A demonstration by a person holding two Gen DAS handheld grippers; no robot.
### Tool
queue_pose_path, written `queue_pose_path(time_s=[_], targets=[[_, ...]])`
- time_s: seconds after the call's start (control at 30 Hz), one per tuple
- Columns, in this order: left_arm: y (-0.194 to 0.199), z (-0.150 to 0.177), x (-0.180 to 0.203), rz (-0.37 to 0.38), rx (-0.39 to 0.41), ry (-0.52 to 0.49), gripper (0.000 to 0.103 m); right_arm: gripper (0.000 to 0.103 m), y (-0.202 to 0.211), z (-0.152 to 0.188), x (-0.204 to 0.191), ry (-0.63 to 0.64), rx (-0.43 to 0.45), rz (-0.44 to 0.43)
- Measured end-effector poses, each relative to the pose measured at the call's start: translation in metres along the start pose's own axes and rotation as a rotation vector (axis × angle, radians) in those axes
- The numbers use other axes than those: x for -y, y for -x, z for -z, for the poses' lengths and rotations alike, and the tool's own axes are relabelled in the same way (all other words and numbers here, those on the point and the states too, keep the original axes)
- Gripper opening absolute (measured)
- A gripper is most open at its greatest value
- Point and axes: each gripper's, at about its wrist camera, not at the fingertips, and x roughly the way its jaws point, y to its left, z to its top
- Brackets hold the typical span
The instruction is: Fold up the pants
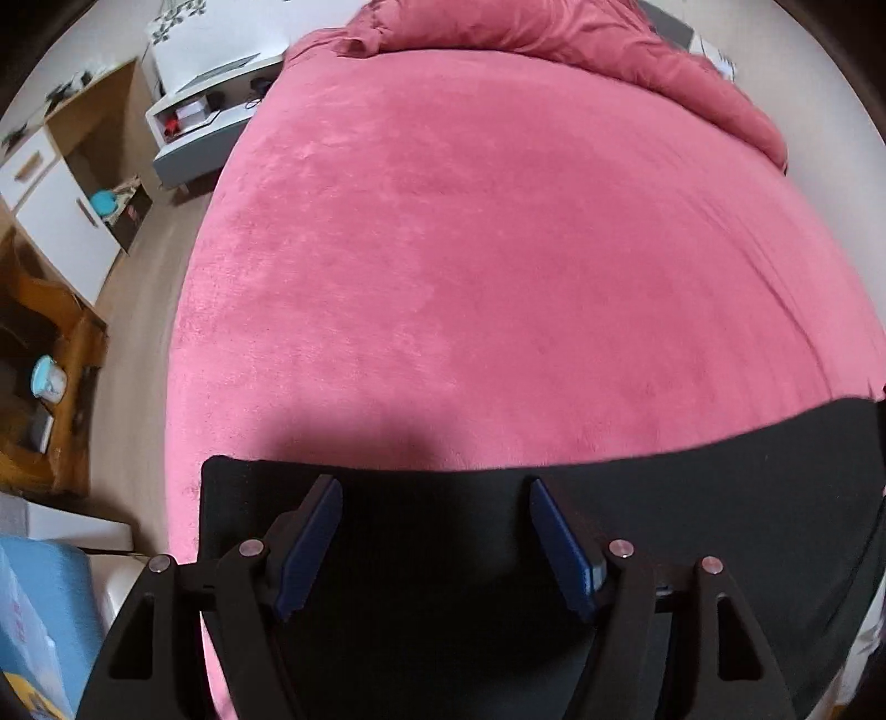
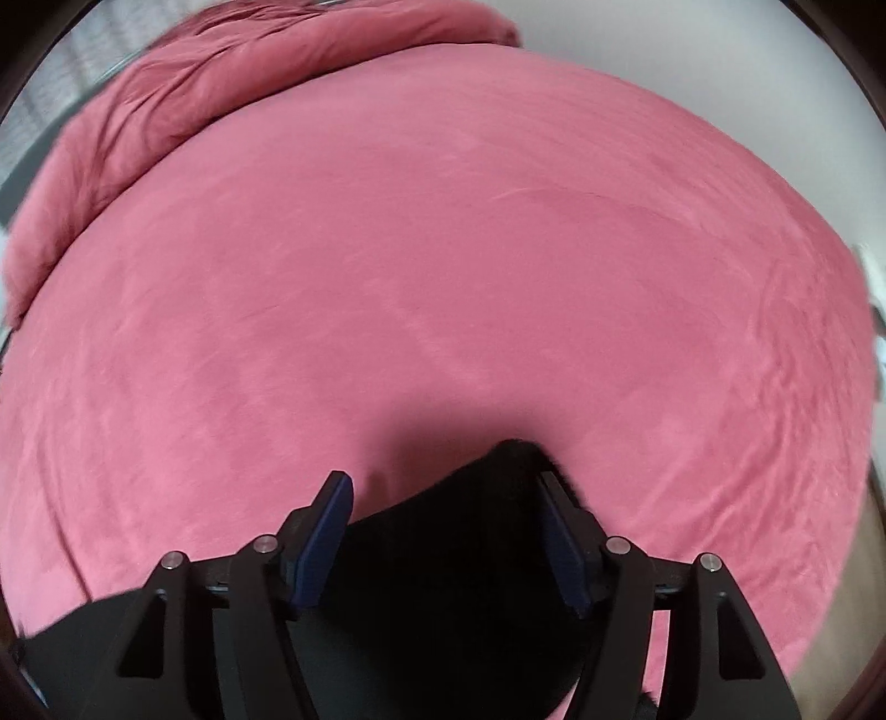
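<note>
Black pants (image 1: 664, 498) lie flat along the near edge of a pink bed (image 1: 470, 249). My left gripper (image 1: 433, 483) hangs over their left end with its jaws wide open and its blue pads (image 1: 310, 548) pressing on nothing. In the right wrist view the pants (image 2: 443, 554) rise to a small peak beside the right finger. My right gripper (image 2: 443, 477) is open above them. Its left pad (image 2: 326, 531) is over bare pink bed (image 2: 415, 249), and the fabric peak leans against the right pad (image 2: 565, 548).
A rumpled pink duvet (image 1: 554, 39) (image 2: 194, 83) lies bunched at the far end of the bed. Left of the bed are floor, a white nightstand (image 1: 194, 122), a white and wood cabinet (image 1: 55, 194), an open cardboard box (image 1: 55, 360) and a light blue box (image 1: 33, 609).
</note>
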Motion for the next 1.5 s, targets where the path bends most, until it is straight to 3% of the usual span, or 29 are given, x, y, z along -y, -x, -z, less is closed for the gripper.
queue_pose_path(time_s=[0.1, 0.17, 0.3, 0.47, 0.57, 0.63, 0.67, 0.7, 0.73, 0.77, 0.87, 1.0, 1.13, 1.27, 1.33, 1.5], targets=[[-0.008, 0.003, 0.000, 0.096, -0.057, -0.001, 0.072, 0.067, -0.002, 0.002, -0.005, 0.014, -0.026, -0.062], [-0.012, 0.005, 0.008, 0.076, -0.081, -0.069, 0.074, 0.068, -0.007, 0.006, -0.020, 0.077, -0.074, -0.040], [-0.012, 0.010, 0.012, 0.058, -0.070, -0.113, 0.076, 0.068, -0.017, 0.008, -0.033, 0.127, -0.089, 0.119], [-0.011, 0.015, 0.000, 0.076, -0.070, -0.097, 0.077, 0.068, -0.025, 0.004, -0.019, 0.078, -0.074, 0.133], [-0.006, 0.025, 0.003, 0.062, -0.059, -0.126, 0.077, 0.068, -0.036, 0.002, 0.001, 0.001, -0.106, 0.078], [-0.004, 0.029, 0.006, 0.067, -0.053, -0.140, 0.064, 0.064, -0.038, 0.002, 0.010, -0.039, -0.103, 0.045], [-0.003, 0.030, 0.008, 0.083, -0.053, -0.148, 0.059, 0.057, -0.038, 0.002, 0.011, -0.032, -0.094, 0.040], [-0.001, 0.031, 0.010, 0.094, -0.049, -0.163, 0.044, 0.054, -0.037, 0.002, 0.009, -0.019, -0.089, 0.037], [0.002, 0.033, 0.015, 0.099, -0.040, -0.203, 0.016, 0.044, -0.037, 0.003, 0.008, -0.004, -0.082, 0.029], [0.004, 0.036, 0.020, 0.083, -0.034, -0.240, 0.006, 0.031, -0.036, 0.002, 0.007, 0.016, -0.075, 0.034], [0.010, 0.044, 0.031, 0.022, -0.013, -0.307, 0.005, 0.021, -0.029, 0.004, 0.002, 0.057, -0.060, 0.030], [0.028, 0.047, 0.023, 0.049, 0.042, -0.242, 0.003, 0.018, -0.016, 0.009, 0.007, 0.021, -0.034, -0.002], [0.053, 0.051, 0.032, 0.056, 0.098, -0.257, 0.003, 0.017, 0.003, 0.012, 0.019, -0.046, 0.000, -0.077], [0.092, 0.063, 0.030, 0.067, 0.211, -0.227, 0.000, 0.017, 0.021, 0.012, 0.045, -0.116, 0.045, -0.172], [0.116, 0.077, 0.029, 0.081, 0.284, -0.183, 0.000, 0.017, 0.039, 0.017, 0.049, -0.125, 0.073, -0.213], [0.152, 0.131, 0.027, 0.149, 0.349, -0.087, 0.000, 0.016, 0.083, 0.048, 0.067, -0.134, 0.143, -0.302]])
